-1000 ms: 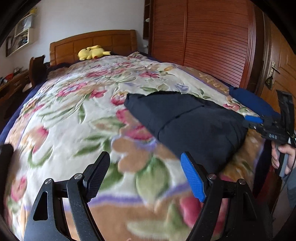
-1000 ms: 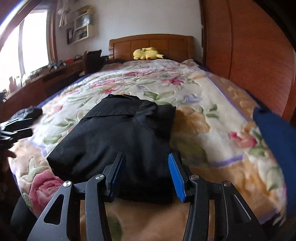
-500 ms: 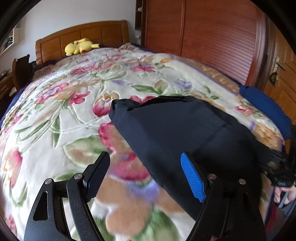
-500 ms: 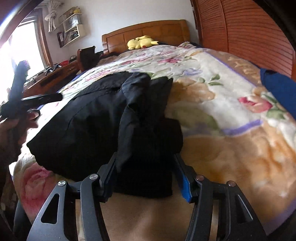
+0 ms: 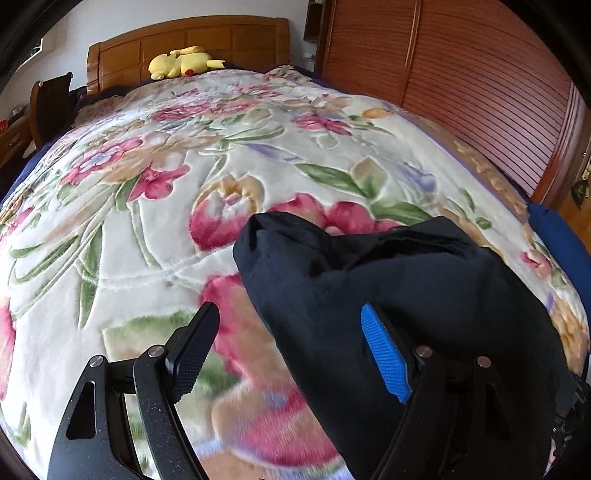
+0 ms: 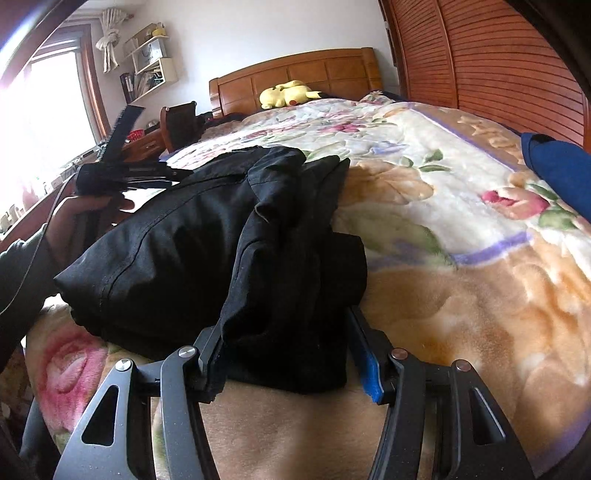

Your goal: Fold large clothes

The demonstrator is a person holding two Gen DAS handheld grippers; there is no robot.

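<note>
Black garment (image 6: 207, 243) lies folded mid-frame on the floral blanket (image 6: 461, 295), bigger in both views than a second ago. Right gripper (image 6: 286, 354) now clamps its near edge, jaws having just widened. Left gripper (image 5: 291, 350) gapes, jaws just opening, cloth between but unpressed.

Bedroom. A floral blanket (image 5: 192, 229) is covering the bed, running up to a wooden headboard (image 5: 192, 40) where a yellow plush toy (image 5: 181, 64) is lying. A slatted wooden wardrobe (image 5: 480, 96) is standing along one side. White wall (image 6: 258, 33) behind. Daylight is pouring through a window (image 6: 44, 99) with a tied-back curtain (image 6: 109, 44); wall shelves (image 6: 151, 62) are hanging beside it, a desk (image 6: 144, 146) sitting below.
</note>
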